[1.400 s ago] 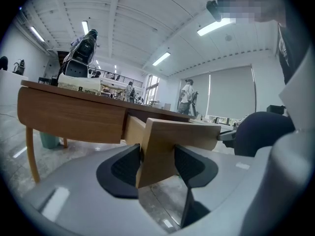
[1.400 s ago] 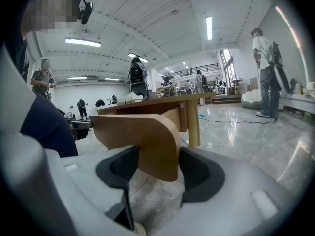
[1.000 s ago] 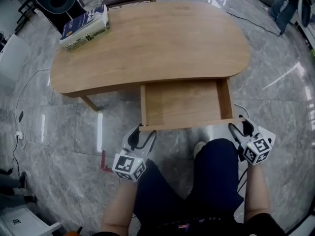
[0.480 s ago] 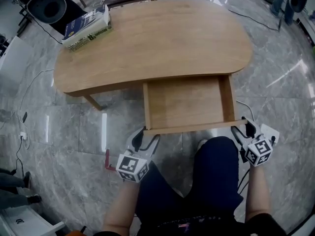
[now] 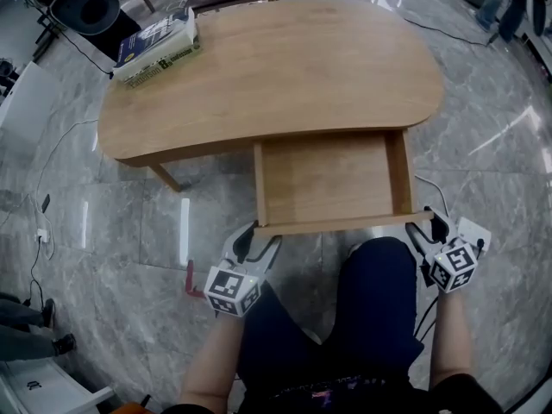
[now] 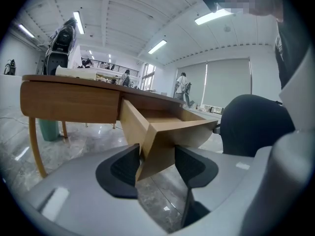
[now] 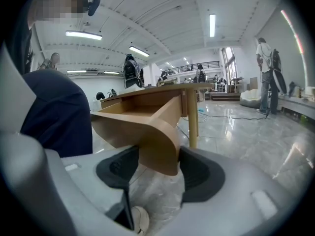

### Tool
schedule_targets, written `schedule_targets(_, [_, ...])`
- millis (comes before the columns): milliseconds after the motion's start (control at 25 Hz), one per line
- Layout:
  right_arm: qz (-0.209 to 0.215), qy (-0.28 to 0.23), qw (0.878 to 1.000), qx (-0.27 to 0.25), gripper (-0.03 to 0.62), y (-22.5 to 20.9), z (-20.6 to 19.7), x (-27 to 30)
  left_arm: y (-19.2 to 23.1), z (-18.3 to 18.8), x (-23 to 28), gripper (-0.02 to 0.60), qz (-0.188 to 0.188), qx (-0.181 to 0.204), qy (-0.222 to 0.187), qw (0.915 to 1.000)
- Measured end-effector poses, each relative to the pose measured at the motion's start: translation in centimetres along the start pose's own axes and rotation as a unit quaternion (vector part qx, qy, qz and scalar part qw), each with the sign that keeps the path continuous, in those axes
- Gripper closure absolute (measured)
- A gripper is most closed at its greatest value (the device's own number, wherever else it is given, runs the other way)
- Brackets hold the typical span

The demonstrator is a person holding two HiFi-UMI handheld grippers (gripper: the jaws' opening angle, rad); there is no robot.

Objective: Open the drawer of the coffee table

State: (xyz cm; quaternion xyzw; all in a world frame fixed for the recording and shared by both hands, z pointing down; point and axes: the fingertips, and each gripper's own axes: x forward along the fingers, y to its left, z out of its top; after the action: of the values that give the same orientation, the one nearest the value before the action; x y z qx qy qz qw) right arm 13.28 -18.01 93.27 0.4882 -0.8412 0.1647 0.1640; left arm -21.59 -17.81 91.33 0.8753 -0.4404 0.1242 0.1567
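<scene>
A: On the far left of the table point(image 5: 285, 67) you have books point(image 5: 155, 48), stacked close to the edge.

B: On the floor, near and to the left, a small red thing point(image 5: 189, 279) lies just beside your left gripper point(image 5: 256, 236). I cannot tell what it is.

A: That gripper is clamped on the near left corner of the drawer point(image 5: 328, 179). In the left gripper view the wooden corner sits between the two jaws and fills the gap.

B: The drawer itself is pulled out from under the near edge of the table, toward you. It stands open, and you can see its wooden bottom from above.

A: Your knee point(image 5: 379, 270), in dark cloth, is just near the drawer front, between your two grippers.

B: Your right gripper point(image 5: 427, 224) is closed on the near right corner of the drawer. In the right gripper view the rounded corner is held between the jaws, with one dark pad at each side of it.

A: In that same view a table leg point(image 7: 193, 117) stands upright on the grey floor, behind the drawer.
</scene>
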Motion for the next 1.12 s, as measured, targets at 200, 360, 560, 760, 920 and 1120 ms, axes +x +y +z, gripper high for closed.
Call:
schedule_targets(200, [0.020, -0.008, 1.000, 0.004, 0.344, 0.4, 0.2, -1.8, 0.2, 0.7, -1.0, 0.357, -0.002, -0.008, -0.009, 0.9999])
schedule_targets(360, [0.021, -0.026, 0.999, -0.002, 0.344, 0.6, 1.7, -4.2, 1.3, 2.1, -3.3, 0.362, 0.017, -0.020, -0.041, 0.9988])
schedule_targets(560, [0.018, -0.082, 0.996, 0.007, 0.480, 0.9, 7.0, -6.2, 2.7, 4.3, -6.6, 0.558, 0.057, -0.008, -0.075, 0.9955])
schedule_targets(760, [0.052, -0.099, 0.993, -0.040, 0.592, 2.4, 12.5, -4.3, 2.0, 7.4, -7.3, 0.575, 0.059, 0.014, -0.087, 0.9943])
schedule_targets(920, [0.111, -0.073, 0.990, -0.055, 0.592, 4.4, 15.9, -1.6, 0.4, 10.6, -6.6, 0.575, 0.052, 0.022, -0.074, 0.9957])
schedule_targets(1120, [0.173, -0.006, 0.983, -0.063, 0.592, 7.4, 21.6, -1.5, -3.5, 16.9, -8.3, 0.575, 0.033, -0.003, -0.034, 0.9989])
